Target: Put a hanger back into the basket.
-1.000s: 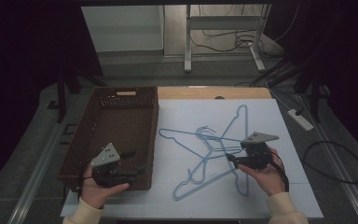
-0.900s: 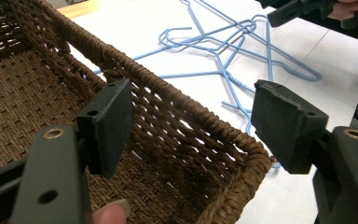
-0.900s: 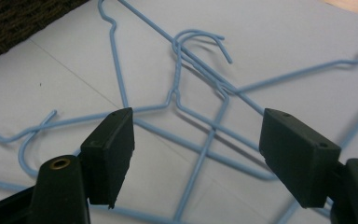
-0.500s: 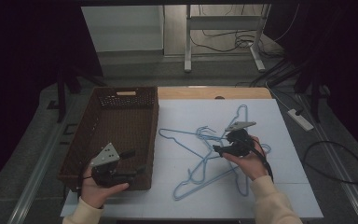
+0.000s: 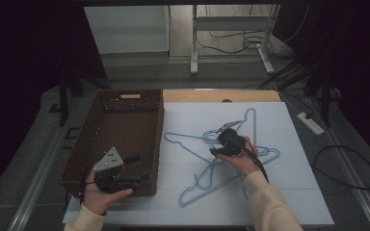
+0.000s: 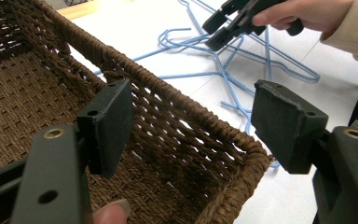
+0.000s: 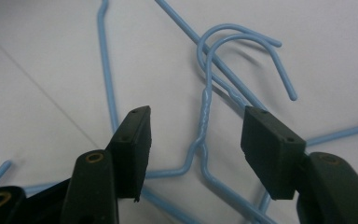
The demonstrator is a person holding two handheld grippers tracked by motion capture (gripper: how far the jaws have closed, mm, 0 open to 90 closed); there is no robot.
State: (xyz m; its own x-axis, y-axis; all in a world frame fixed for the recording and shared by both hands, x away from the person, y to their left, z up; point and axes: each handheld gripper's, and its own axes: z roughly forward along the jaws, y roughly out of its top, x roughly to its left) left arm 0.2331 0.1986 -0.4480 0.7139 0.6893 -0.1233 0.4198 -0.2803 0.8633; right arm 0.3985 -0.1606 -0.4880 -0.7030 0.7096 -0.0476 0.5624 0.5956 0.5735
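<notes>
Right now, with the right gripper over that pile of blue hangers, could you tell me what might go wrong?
The right gripper is open astride one twisted neck, but a second hook lies right beside it, so closing may catch both. The blue hangers overlap in a tangle, so lifting one could drag the others across the table. The left gripper is open at the basket rim and may block the drop.

- We see open white table [image 5: 298, 144] to the right of the blue hangers [image 5: 207, 159], free for a hand to pass.
- The hangers lie tangled, their wires crossing; the twisted neck [image 7: 205, 112] sits between our right gripper's [image 7: 196, 135] parted jaws, clear on both sides.
- The wicker basket's [image 5: 160, 139] wall stands between our left gripper [image 6: 191, 126] and the hangers.
- The basket's floor is bare.
</notes>
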